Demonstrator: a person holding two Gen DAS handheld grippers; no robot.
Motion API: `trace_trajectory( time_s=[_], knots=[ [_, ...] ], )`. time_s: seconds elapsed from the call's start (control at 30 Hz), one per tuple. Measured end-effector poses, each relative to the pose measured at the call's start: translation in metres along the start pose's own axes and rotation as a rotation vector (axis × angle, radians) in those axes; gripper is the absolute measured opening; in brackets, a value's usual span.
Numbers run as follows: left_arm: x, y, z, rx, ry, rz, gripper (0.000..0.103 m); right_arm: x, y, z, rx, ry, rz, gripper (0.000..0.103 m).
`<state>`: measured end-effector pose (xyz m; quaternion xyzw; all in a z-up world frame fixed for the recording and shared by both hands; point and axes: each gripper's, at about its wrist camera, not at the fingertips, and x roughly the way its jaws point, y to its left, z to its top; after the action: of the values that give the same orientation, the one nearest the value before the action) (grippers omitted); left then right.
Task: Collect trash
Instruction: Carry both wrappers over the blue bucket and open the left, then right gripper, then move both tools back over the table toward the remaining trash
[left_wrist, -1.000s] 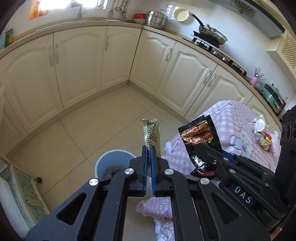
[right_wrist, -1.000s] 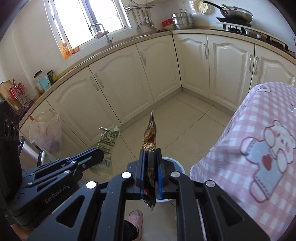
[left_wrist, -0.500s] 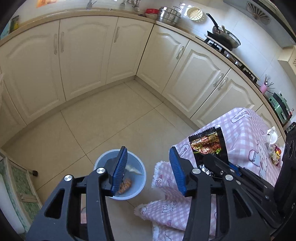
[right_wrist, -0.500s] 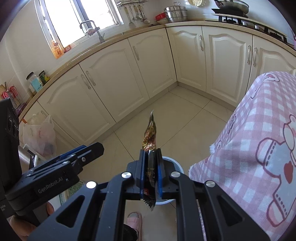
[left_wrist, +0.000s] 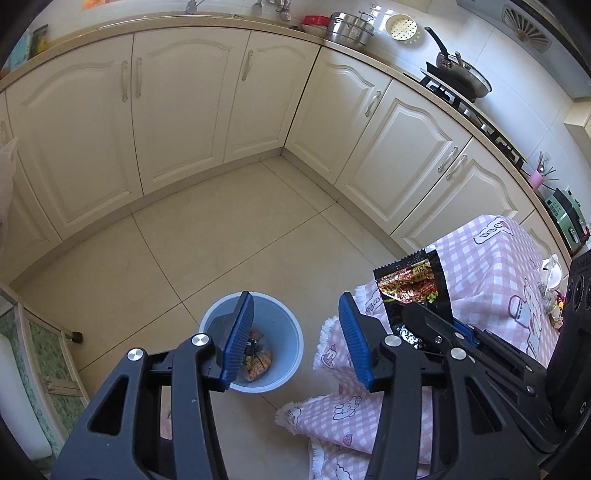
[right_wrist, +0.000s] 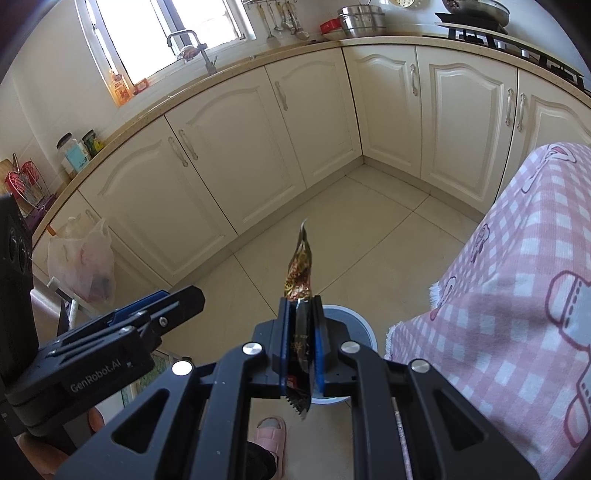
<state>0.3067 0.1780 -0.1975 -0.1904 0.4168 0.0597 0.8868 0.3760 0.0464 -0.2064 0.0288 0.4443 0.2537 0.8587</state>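
A light blue trash bin (left_wrist: 284, 332) stands on the tiled floor with wrappers (left_wrist: 258, 360) inside it. My left gripper (left_wrist: 295, 339) is open and empty, held above the bin. My right gripper (right_wrist: 301, 350) is shut on a black and red snack wrapper (right_wrist: 301, 266) that stands upright between the pads, above the bin's rim (right_wrist: 364, 325). The same wrapper (left_wrist: 413, 284) and right gripper (left_wrist: 439, 328) show at the right of the left wrist view. The left gripper (right_wrist: 162, 306) shows at the left of the right wrist view.
A table with a pink checked cloth (left_wrist: 491, 273) stands right of the bin, also in the right wrist view (right_wrist: 517, 295). Cream cabinets (left_wrist: 177, 110) line the far walls. A plastic bag (right_wrist: 81, 262) hangs at the left. A pink slipper (right_wrist: 271, 435) is below.
My left gripper opened and let go of the green wrapper, which dropped into the bin. My right gripper still holds its wrapper and has barely moved.
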Motion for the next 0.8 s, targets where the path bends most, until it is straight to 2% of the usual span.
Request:
trace_trajectory(
  time_s=[0.27, 0.47, 0.8],
  knots=[
    [-0.005, 0.006, 0.005, -0.009, -0.022, 0.008, 0.049, 0.009, 0.011, 0.011, -0.018, -0.017, 0.015, 0.012],
    [-0.011, 0.008, 0.011, -0.009, -0.050, 0.039, 0.054, 0.012, 0.015, 0.027, -0.008, -0.082, 0.035, 0.023],
    [-0.025, -0.004, 0.010, 0.019, -0.075, 0.030, 0.055, -0.012, 0.007, 0.027, 0.016, -0.112, 0.018, 0.025]
  ],
)
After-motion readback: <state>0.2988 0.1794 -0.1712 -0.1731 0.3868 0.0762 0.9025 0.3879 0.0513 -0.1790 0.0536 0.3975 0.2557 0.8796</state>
